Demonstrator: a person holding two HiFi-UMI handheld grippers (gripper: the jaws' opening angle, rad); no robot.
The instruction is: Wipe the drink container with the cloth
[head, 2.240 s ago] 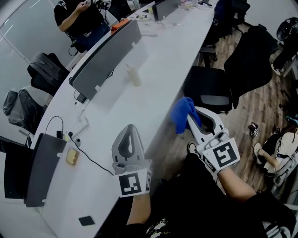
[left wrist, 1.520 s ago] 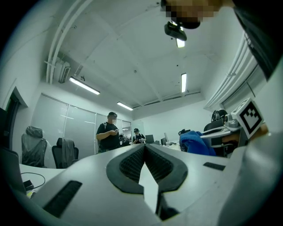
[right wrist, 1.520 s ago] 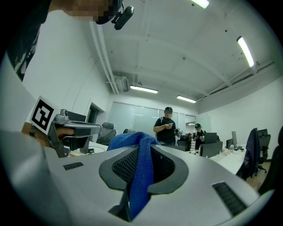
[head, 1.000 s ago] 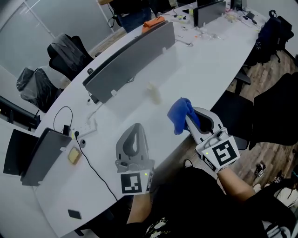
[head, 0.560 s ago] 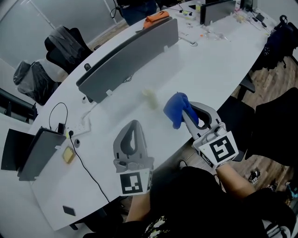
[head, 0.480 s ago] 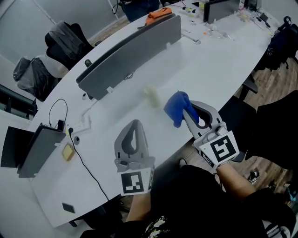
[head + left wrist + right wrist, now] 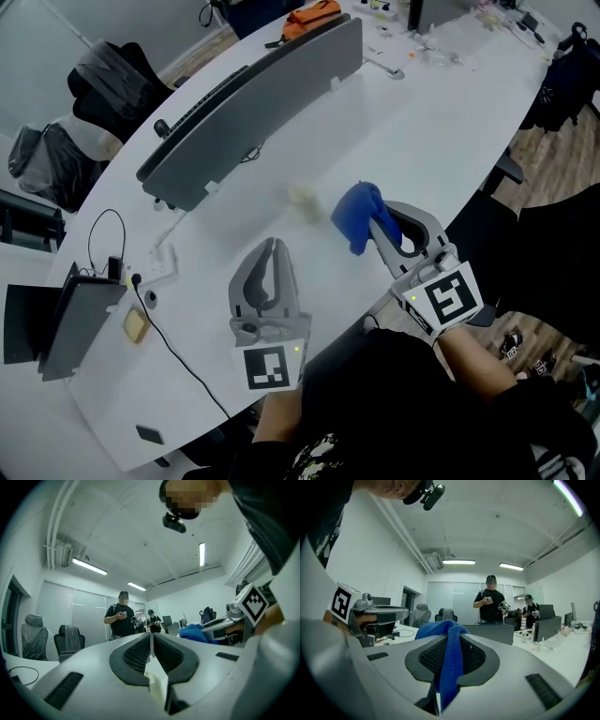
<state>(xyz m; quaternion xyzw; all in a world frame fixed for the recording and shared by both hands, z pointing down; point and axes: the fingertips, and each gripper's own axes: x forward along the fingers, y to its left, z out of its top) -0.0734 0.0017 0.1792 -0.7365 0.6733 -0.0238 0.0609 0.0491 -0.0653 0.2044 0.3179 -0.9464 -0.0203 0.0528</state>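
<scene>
The drink container (image 7: 303, 198), a small pale bottle, shows blurred on the white table (image 7: 441, 112). Just right of it is the blue cloth (image 7: 352, 213), and my right gripper (image 7: 375, 221) is shut on it. In the right gripper view the cloth (image 7: 449, 667) hangs out between the closed jaws and bunches over their tips. My left gripper (image 7: 271, 245) hovers over the table nearer to me, left of and below the bottle, shut with nothing held. In the left gripper view its jaws (image 7: 151, 637) meet in one line.
A long grey divider panel (image 7: 253, 103) crosses the table beyond the bottle. At the left lie a grey device (image 7: 66, 319), a cable (image 7: 178, 347) and a small yellow item (image 7: 137, 325). Black chairs (image 7: 103, 84) stand behind, and two people (image 7: 490, 604) stand in the room.
Both grippers have come forward from the table's edge to over the tabletop. The cloth in the right gripper is now close beside the bottle. Both jaws stayed shut.
</scene>
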